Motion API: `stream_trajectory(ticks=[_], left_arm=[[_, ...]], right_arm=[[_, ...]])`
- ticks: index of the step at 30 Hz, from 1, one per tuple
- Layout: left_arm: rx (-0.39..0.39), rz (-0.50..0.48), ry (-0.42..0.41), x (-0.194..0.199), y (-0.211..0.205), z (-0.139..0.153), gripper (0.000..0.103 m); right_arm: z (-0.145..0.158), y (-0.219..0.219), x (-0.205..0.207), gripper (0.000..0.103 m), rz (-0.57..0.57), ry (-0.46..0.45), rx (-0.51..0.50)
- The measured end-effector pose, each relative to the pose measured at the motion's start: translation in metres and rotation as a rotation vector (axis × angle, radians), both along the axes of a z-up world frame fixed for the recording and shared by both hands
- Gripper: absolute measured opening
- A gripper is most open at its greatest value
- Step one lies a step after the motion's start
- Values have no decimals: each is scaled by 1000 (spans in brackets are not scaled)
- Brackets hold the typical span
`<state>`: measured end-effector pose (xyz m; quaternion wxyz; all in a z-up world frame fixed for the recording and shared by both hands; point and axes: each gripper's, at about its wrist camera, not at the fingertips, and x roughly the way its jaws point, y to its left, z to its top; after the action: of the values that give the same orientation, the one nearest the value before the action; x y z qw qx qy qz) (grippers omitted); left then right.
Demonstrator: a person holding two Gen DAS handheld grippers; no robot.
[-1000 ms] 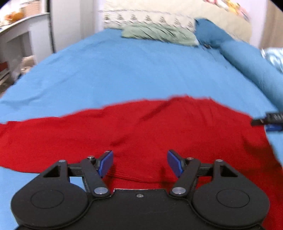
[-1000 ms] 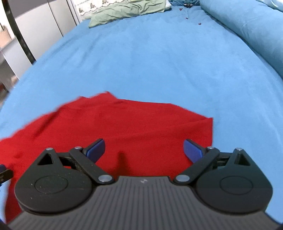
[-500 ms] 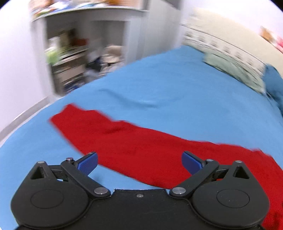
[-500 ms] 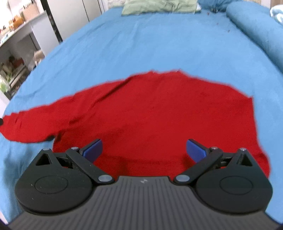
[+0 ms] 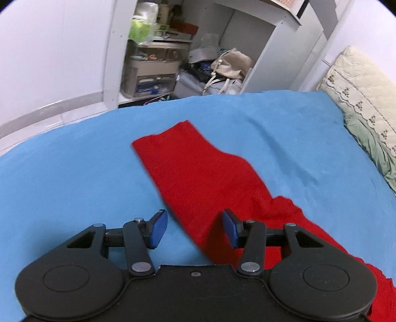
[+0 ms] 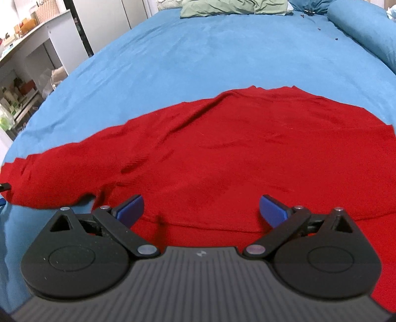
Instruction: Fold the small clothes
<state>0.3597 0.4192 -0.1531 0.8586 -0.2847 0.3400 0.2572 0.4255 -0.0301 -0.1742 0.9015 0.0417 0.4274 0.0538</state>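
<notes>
A red long-sleeved knit top [image 6: 235, 158] lies spread flat on the blue bed sheet [image 6: 198, 54]. In the left wrist view its left sleeve [image 5: 198, 168] stretches away toward the bed's edge. My left gripper [image 5: 194, 229] is open and empty, low over the near part of that sleeve. My right gripper [image 6: 201, 210] is open and empty, just above the top's near hem, with the body of the top ahead of it.
The bed edge [image 5: 61, 131] drops to a white floor. Beyond it stand open white shelves [image 5: 158, 57] with clutter and a beige bag [image 5: 230, 67]. A green cloth [image 6: 230, 7] and pillows lie at the headboard. A blue bolster [image 6: 363, 29] lies at the right.
My left gripper has swung left from the top's body to the sleeve and narrowed a little from half a second ago. My right gripper has moved left, centred over the hem.
</notes>
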Motion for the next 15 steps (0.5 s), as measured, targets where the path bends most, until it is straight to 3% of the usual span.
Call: stream_trajectory(ticks=[1, 3, 5, 7, 10, 15], left_arm=[[6, 1, -4, 5, 1, -2, 52], [29, 7, 1, 18, 6, -5, 36], [38, 20, 6, 26, 7, -6, 8], [34, 28, 1, 28, 4, -3, 6], [92, 6, -19, 32, -11, 17, 5], [244, -161, -117, 41, -76, 83, 5]], right_arm=[[0, 1, -1, 103, 1, -3, 1], [-1, 5, -1, 103, 6, -11, -2], [0, 7, -2, 103, 12, -22, -7], [1, 8, -3, 103, 16, -31, -11], [4, 5, -5, 103, 14, -39, -12], [27, -17, -9, 103, -26, -73, -1]])
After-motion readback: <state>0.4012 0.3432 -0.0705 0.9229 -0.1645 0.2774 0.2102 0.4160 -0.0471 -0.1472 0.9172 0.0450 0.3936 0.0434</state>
